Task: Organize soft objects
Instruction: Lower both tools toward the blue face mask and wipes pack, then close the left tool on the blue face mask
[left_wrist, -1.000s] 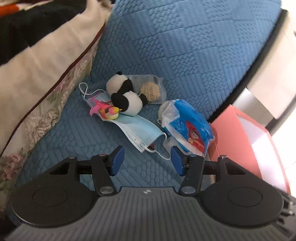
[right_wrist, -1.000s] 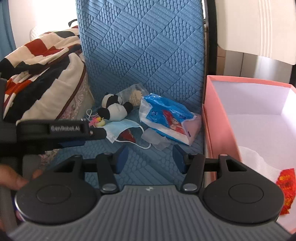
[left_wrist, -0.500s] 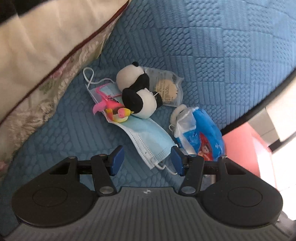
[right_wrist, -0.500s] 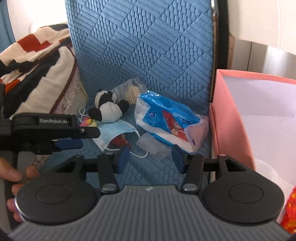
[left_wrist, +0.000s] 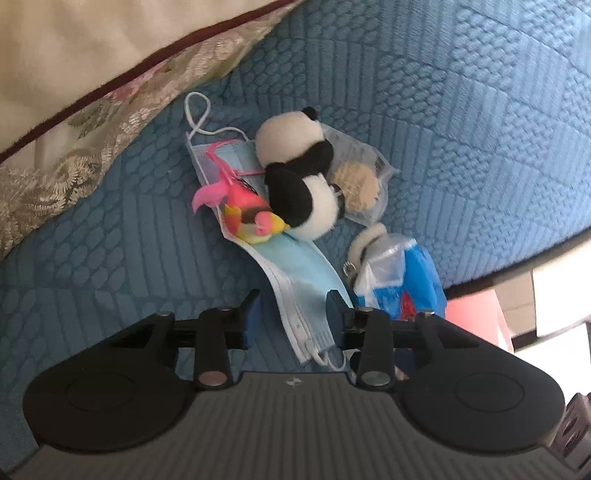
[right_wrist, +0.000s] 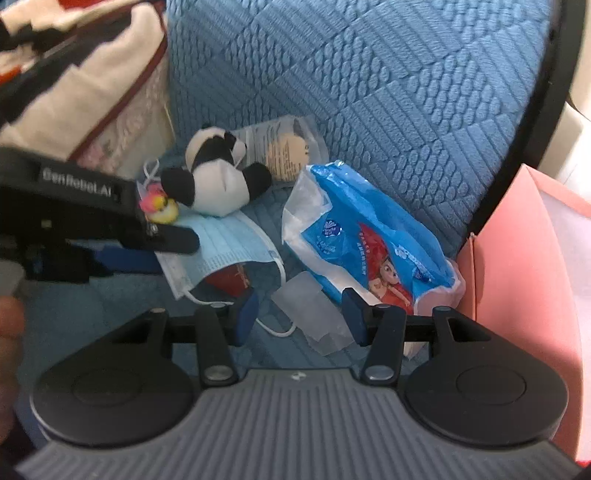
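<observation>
A panda plush (left_wrist: 299, 184) (right_wrist: 218, 177) lies on a blue quilted surface (left_wrist: 461, 129), partly on a light blue face mask (left_wrist: 295, 280) (right_wrist: 221, 247). A pink and yellow toy (left_wrist: 243, 214) lies beside the panda. A clear bag with a beige plush (left_wrist: 360, 182) lies behind it. A blue tissue pack (right_wrist: 362, 240) (left_wrist: 406, 280) lies to the right. My left gripper (left_wrist: 293, 314) is open, its jaws around the near end of the mask. My right gripper (right_wrist: 299, 314) is open, just before the tissue pack and a clear wrapper (right_wrist: 314, 314).
A cream floral pillow (left_wrist: 92, 92) and a striped blanket (right_wrist: 55, 55) lie at the left. A pink box (right_wrist: 528, 277) stands at the right edge of the blue surface. The left gripper's body (right_wrist: 92, 206) shows in the right wrist view.
Both grippers have moved forward and down toward the pile. The left gripper's jaws now reach the mask's near end; the right gripper is close to the tissue pack.
</observation>
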